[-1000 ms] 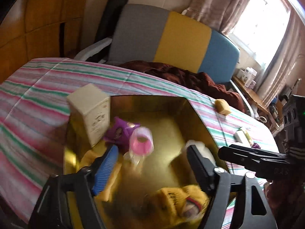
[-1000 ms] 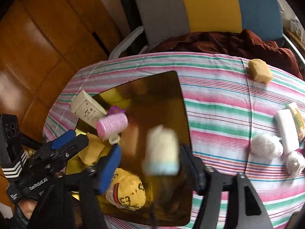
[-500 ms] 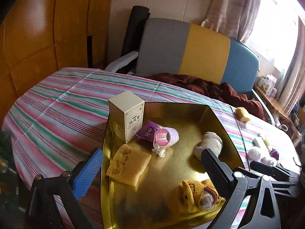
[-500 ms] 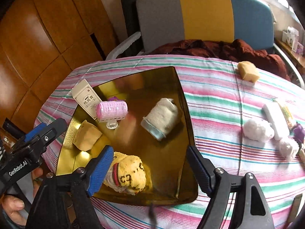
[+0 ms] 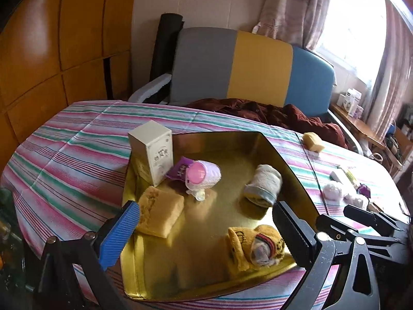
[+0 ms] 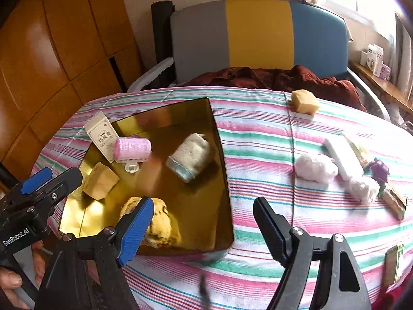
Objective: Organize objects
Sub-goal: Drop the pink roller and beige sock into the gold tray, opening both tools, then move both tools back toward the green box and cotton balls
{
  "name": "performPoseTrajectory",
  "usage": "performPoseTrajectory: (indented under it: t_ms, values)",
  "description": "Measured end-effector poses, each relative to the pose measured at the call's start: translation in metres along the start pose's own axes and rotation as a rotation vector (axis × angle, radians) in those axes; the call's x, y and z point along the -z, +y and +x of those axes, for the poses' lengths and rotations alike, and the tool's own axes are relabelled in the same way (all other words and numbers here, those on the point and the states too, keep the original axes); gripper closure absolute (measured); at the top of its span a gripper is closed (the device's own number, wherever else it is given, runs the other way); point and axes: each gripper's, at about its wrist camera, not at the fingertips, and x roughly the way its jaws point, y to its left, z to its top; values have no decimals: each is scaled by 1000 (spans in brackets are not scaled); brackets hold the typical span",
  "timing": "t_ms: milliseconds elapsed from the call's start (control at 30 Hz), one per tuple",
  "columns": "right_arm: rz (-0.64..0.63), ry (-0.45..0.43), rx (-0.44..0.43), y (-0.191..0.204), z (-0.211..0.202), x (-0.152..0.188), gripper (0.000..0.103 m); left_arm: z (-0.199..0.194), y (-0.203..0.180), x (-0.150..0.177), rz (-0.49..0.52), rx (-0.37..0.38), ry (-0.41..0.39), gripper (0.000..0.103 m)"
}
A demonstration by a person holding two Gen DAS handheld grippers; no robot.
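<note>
Hovering with its fingers spread wide and nothing between them, the right tool hangs over the near right corner of the gold tray, a pose that reads as free for the next pickup. The left tool is likewise splayed and empty, sitting low over the tray's near edge, probably kept close so either hand can reach in. Inside the tray lie the things already gathered: a yellow sock nearest the right tool, a grey-white sock roll on its side near the right wall, a sponge at the left, a pink roller lying across the middle, and a white box standing upright in the far left corner, where the wall likely steadies it. A purple packet is tucked between box and roller. Out on the striped worktop, well apart from the tray, wait the loose items: a second sponge at the far edge, a white fluffy ball, a white bar beside it, and a purple scrap. I judge these are what remains to bring in.
</note>
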Motion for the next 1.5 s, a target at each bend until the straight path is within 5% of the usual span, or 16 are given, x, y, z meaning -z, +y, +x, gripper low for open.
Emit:
performPoseTrajectory:
  t_ms: [800, 1300, 1500]
  values:
    - [85, 99, 106, -73, -9, 38, 22, -2, -39, 21, 142, 97, 44, 0]
    - [344, 330, 421, -258, -61, 52, 22, 10, -48, 26, 147, 161, 94, 0]
    - [286, 468, 401, -288, -52, 63, 22, 12, -46, 27, 138, 170, 103, 0]
